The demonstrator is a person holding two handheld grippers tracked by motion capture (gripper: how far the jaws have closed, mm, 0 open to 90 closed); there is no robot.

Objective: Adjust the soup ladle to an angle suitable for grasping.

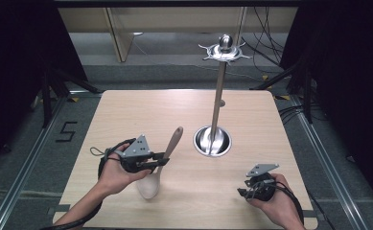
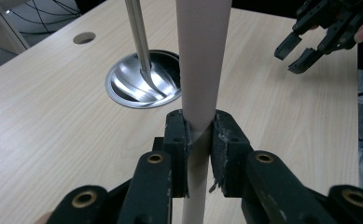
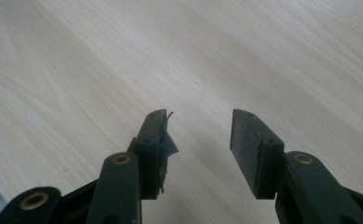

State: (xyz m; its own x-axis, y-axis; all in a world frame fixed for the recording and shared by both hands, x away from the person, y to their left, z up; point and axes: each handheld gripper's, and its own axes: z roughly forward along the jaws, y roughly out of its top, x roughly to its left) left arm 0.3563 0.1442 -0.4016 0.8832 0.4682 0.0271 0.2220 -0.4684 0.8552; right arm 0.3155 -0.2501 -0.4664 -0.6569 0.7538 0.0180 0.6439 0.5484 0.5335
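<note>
The left tongs (image 1: 161, 160) sit at the near left of the pale wooden bench (image 1: 126, 110), held in the person's left hand (image 1: 114, 175), and are clamped on the handle of a pale beige wooden spoon (image 1: 162, 163). In the high view the spoon lies slanted, its broad bowl toward the near edge and its handle reaching up and to the far right. In the left gripper view the two black jaws press against the handle from either side, with the handle rising straight up between them.

Just right of the spoon stands a shiny steel utensil stand (image 1: 216, 103): a round dished base on the bench, a thin upright pole, and a hooked disc with a ball on top.

The right tongs (image 1: 241, 188) are at the near right, well apart from the stand, held in the right hand (image 1: 275, 203). Their jaws are spread with a wide gap and grip nothing, bare bench beneath them.
</note>
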